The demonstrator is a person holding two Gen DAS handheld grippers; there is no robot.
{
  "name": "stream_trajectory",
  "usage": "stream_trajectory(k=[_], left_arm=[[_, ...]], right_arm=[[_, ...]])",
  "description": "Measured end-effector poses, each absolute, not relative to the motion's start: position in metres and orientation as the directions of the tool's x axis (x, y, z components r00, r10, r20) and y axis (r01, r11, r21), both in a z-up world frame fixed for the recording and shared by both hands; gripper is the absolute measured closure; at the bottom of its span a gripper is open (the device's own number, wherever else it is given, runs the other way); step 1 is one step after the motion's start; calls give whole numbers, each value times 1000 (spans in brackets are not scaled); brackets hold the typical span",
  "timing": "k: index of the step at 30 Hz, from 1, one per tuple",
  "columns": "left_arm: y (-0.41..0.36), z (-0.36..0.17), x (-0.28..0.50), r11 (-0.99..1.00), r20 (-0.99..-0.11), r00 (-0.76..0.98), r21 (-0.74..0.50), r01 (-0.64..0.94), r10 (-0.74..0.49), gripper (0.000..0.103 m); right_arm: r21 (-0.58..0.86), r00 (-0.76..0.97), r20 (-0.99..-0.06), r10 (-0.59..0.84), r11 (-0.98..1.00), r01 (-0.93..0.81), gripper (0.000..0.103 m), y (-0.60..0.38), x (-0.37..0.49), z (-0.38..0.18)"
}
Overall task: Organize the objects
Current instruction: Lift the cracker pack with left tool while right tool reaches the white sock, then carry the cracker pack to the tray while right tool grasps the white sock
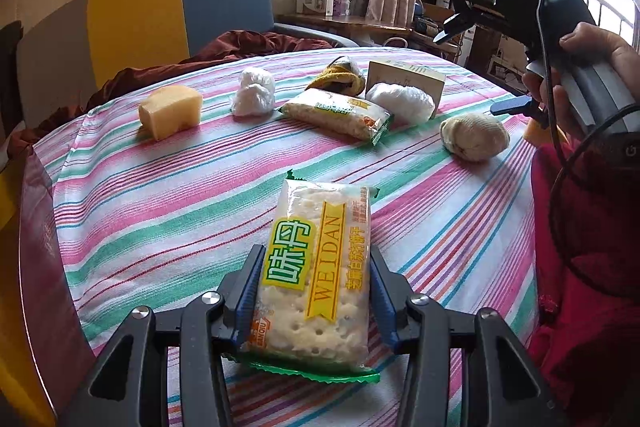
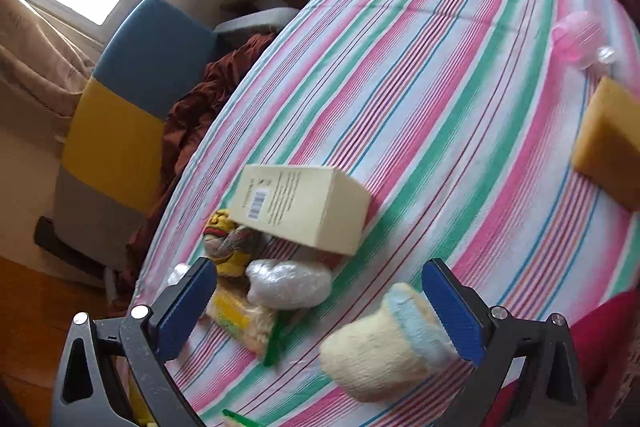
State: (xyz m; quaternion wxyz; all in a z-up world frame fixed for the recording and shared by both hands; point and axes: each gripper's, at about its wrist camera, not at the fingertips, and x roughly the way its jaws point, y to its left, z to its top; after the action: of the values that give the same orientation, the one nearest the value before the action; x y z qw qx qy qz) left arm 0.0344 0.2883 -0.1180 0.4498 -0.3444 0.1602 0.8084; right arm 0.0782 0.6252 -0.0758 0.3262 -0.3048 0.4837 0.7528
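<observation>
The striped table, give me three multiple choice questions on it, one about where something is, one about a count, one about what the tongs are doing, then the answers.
1. Where does the cream box lie?
A. behind the white plastic bundle beside the far cracker packet
B. on the chair
C. between the left tongs

2. How many cracker packets show in the left wrist view?
A. one
B. two
C. four

3. What state are the left tongs in?
A. open and empty
B. shut on a cracker packet
C. shut on a sock

Answers:
1 A, the box stands just behind the bundle.
2 B, one cracker packet sits in the left tongs, the other on the striped cloth.
3 B, both blue pads press its sides.
</observation>
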Motion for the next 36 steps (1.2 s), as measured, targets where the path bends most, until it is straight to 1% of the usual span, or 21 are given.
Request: stream_trajectory(k=[1,5,9,10,14,18,21,24,29,35,36], left_arm=[[288,-118,34,-544,-700,-359,-51,-838,618,54],[286,-119,33,-539,-694,-348,-69,-839,630,54],[285,-119,32,-537,-693,-343,-77,-840,635,54],[285,-119,32,-536,-692,-341,-79,-840,636,54],[285,-119,32,-536,-692,-342,-77,-841,636,54],[285,-119,32,-536,-692,-343,-74,-841,635,54],[285,-119,33,-536,-692,-346,-70,-841,633,54],[285,-119,33,-536,-692,-346,-70,-841,633,54],[285,-119,32,-536,-692,-345,-72,-841,634,54],[285,-119,33,-536,-692,-345,-72,-841,634,54],[285,-119,33,-536,-692,-345,-72,-841,634,54]], right_arm=[[514,-585,-787,195,-318,-797,0,626,79,-77],[480,-527,-845,96,-299,-825,0,627,72,-97],[413,-456,-890,34,-368,-833,0,619,57,-107],[435,-472,-882,4,-377,-817,0,615,56,-108],[604,-591,-789,-170,-393,-693,0,605,47,-113],[675,-641,-727,-244,-424,-604,0,598,40,-108],[672,-626,-728,-279,-469,-573,0,592,32,-106],[610,-566,-779,-271,-535,-584,0,579,21,-106],[504,-490,-845,-215,-628,-593,0,569,15,-107],[286,-342,-934,-100,-784,-551,0,542,-1,-114],[230,-296,-953,-72,-808,-543,4,537,-4,-120]])
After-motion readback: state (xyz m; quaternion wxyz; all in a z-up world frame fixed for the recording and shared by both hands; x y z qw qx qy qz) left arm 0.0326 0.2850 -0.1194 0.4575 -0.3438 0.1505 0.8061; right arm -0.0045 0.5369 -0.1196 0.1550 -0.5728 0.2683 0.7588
